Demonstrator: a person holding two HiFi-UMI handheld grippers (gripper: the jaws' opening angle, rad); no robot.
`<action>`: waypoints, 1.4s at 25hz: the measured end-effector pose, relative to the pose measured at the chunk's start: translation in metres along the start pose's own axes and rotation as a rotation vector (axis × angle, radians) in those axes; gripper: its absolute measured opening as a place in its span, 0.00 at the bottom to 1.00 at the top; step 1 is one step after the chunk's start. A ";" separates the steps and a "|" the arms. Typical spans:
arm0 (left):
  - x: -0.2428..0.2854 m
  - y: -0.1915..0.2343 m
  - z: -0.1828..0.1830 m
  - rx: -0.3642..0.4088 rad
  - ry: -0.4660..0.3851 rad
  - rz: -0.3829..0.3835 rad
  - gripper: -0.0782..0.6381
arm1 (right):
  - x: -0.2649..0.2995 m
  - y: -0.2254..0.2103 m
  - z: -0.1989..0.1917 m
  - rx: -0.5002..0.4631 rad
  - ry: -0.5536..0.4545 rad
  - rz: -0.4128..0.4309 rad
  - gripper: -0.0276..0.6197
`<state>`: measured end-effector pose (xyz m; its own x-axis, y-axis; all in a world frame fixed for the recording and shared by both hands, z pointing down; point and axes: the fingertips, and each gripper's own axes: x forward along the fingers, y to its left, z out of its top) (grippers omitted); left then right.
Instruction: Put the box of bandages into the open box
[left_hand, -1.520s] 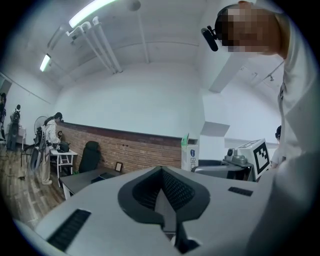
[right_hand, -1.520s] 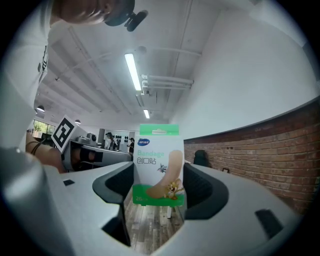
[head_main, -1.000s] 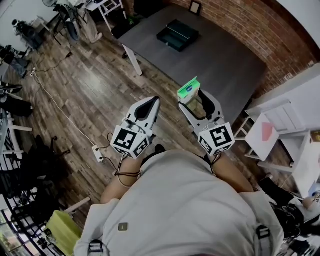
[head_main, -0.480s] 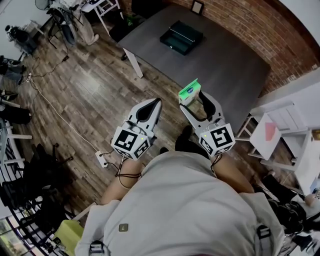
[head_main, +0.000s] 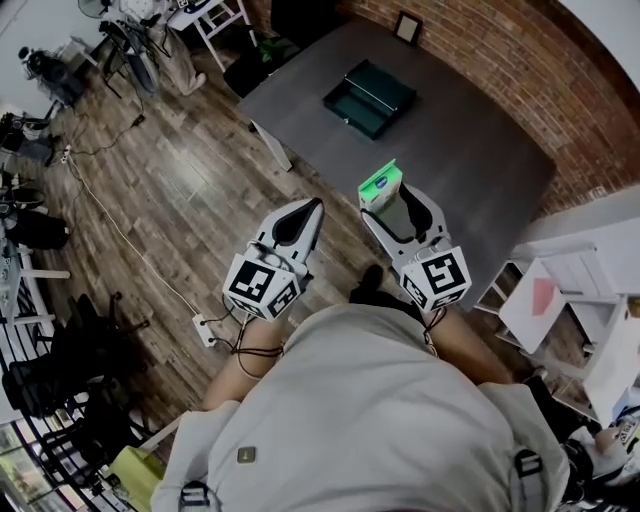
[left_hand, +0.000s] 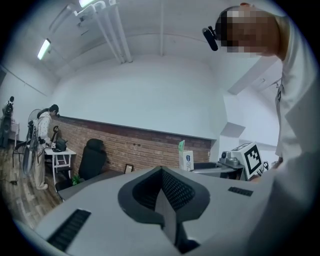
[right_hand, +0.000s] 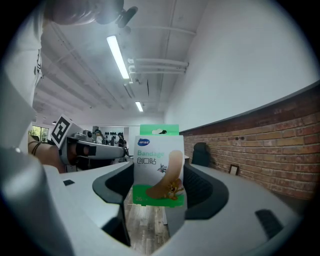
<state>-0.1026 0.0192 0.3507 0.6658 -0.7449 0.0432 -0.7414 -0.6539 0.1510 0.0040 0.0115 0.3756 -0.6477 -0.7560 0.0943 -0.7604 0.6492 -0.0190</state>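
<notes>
Right tool (head_main: 393, 203) is being clamped on the bandage box (head_main: 381, 184), which is being held upright. Left tool (head_main: 305, 212) is being held shut, empty. Open box (head_main: 371, 96) is being faced straight ahead, well apart, on the surface (head_main: 470, 140).

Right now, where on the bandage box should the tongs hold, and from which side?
Lower half, from the printed front, one jaw on each narrow side, as the right tongs hold the bandage box: its flat upright shape leaves the tab free.
</notes>
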 end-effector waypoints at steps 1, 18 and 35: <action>0.015 0.003 0.002 0.003 -0.001 0.000 0.13 | 0.004 -0.013 0.001 -0.004 0.002 0.002 0.51; 0.187 0.005 0.016 0.027 0.015 -0.077 0.13 | 0.031 -0.166 0.012 -0.020 -0.008 -0.047 0.51; 0.280 0.125 -0.002 -0.022 0.092 -0.190 0.13 | 0.155 -0.223 -0.014 0.008 0.090 -0.146 0.51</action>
<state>-0.0090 -0.2707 0.3842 0.7994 -0.5922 0.1019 -0.6000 -0.7779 0.1866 0.0738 -0.2491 0.4086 -0.5239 -0.8314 0.1853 -0.8467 0.5321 -0.0064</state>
